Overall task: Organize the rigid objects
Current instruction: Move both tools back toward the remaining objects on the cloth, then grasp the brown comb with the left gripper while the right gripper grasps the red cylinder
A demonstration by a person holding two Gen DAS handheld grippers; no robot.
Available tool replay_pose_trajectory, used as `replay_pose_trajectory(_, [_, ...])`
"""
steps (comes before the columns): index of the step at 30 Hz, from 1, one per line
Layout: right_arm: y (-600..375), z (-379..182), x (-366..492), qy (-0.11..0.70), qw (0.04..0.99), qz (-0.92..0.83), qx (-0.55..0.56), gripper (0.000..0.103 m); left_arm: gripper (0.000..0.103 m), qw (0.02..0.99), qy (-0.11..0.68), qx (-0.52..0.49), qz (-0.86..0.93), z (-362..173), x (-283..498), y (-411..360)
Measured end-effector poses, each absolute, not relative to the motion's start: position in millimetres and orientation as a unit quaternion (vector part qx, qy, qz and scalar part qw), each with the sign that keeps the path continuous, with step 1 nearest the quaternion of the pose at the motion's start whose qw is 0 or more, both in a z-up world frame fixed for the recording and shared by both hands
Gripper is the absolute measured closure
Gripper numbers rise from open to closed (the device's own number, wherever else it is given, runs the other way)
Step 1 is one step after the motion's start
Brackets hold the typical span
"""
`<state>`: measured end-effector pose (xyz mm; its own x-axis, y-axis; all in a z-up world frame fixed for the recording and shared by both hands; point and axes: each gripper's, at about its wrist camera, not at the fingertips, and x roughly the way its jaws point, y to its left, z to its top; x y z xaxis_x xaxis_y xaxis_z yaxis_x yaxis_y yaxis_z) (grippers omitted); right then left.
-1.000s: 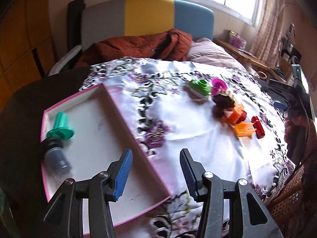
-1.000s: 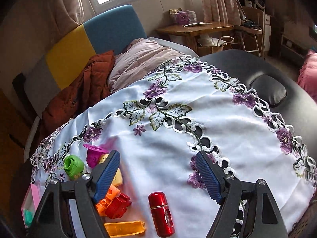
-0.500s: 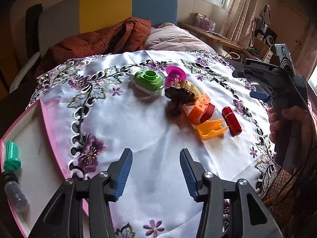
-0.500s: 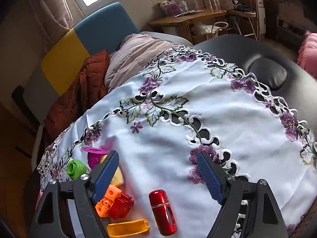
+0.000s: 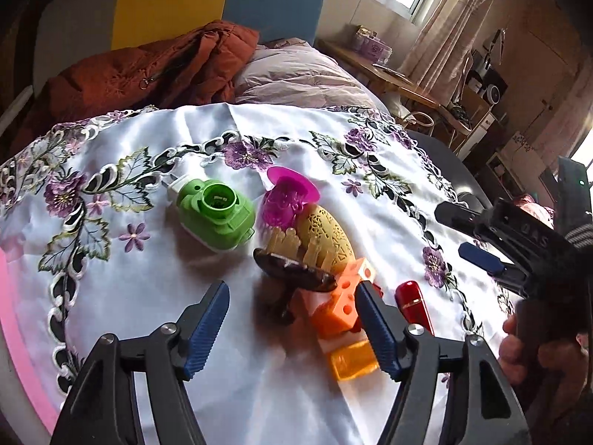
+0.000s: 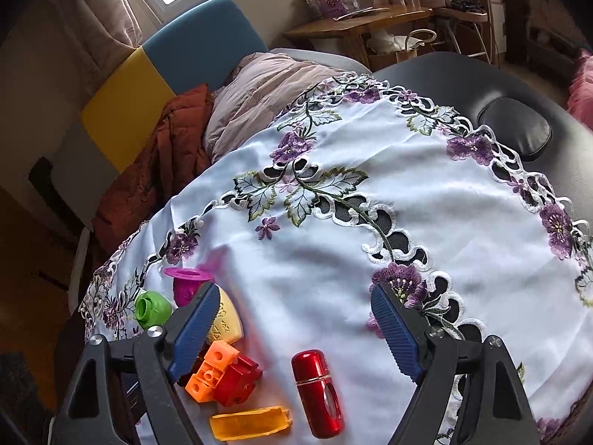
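Closest to me, the left gripper (image 5: 292, 319) hangs over the cluster of toys with its blue-padded jaws spreading apart; a dark brown mushroom-shaped piece (image 5: 294, 272) and an orange block (image 5: 337, 309) lie in the gap between them, but the pads press on neither. Just below the orange block lies a translucent orange clip (image 5: 352, 363), and right of the block a red block peeks out, seen better from the other side as the red block (image 6: 237, 380) joined to the orange one. A red metal cylinder (image 5: 413, 306) lies on the cloth just beyond the gripper's right finger. The right gripper (image 6: 292, 330), held in a hand (image 5: 519, 352) at the right edge of the table, is also widening its jaws and has only bare cloth between them; the red cylinder lies just below that gap. Further on, a pale yellow perforated egg-shaped piece (image 5: 326, 233) leans against the mushroom piece, with a magenta cup (image 5: 287, 198) touching it behind and a green camera-shaped toy (image 5: 218, 217) just beside that. All of it rests on a white tablecloth (image 5: 155, 270) embroidered with purple flowers, with the pink rim of a tray (image 5: 18, 337) at the left edge. Beyond the table lie a rust-coloured jacket (image 5: 155, 70) and a pale quilt (image 5: 296, 78).
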<state>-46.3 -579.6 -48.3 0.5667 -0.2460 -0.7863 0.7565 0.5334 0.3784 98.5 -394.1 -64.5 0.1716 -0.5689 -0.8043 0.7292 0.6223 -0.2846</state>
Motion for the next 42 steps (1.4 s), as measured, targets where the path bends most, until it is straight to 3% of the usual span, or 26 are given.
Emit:
replay_pose_trajectory(6, [-581,-51,-45,0.346,0.803,-0.305,0.377,0.019,0.033,0.741,0.52,0.051,-0.421,-94,125,-420])
replay_pose_trajectory(8, [-581,-52,-44,0.348,0.803,-0.303,0.379,0.019,0.042,0.731,0.53,0.037,-0.427,-102,128,-421])
replay_pose_trajectory(11, [-581,-52,-43,0.349,0.804,-0.303,0.373,0.019,0.045,0.732,0.522,0.028,-0.437,-102,126,-415])
replay_pose_trajectory(27, [-577,-66,-31,0.396,0.795,-0.293,0.353,0.019,0.045,0.784,0.492,0.06,-0.373,-86,88,-299])
replay_pose_trajectory(32, [-576,-76,-29,0.425,0.784,-0.292,0.346,0.027,0.045,0.789,0.484,0.055,-0.374,-78,67,-274])
replay_pose_trajectory(39, [-569,-93,-24,0.481,0.762,-0.282,0.328,0.054,0.045,0.8,0.463,0.053,-0.378,-61,47,-251])
replay_pose_trajectory(42, [-561,-98,-20,0.506,0.758,-0.278,0.304,0.057,0.045,0.806,0.455,0.045,-0.376,-54,44,-240])
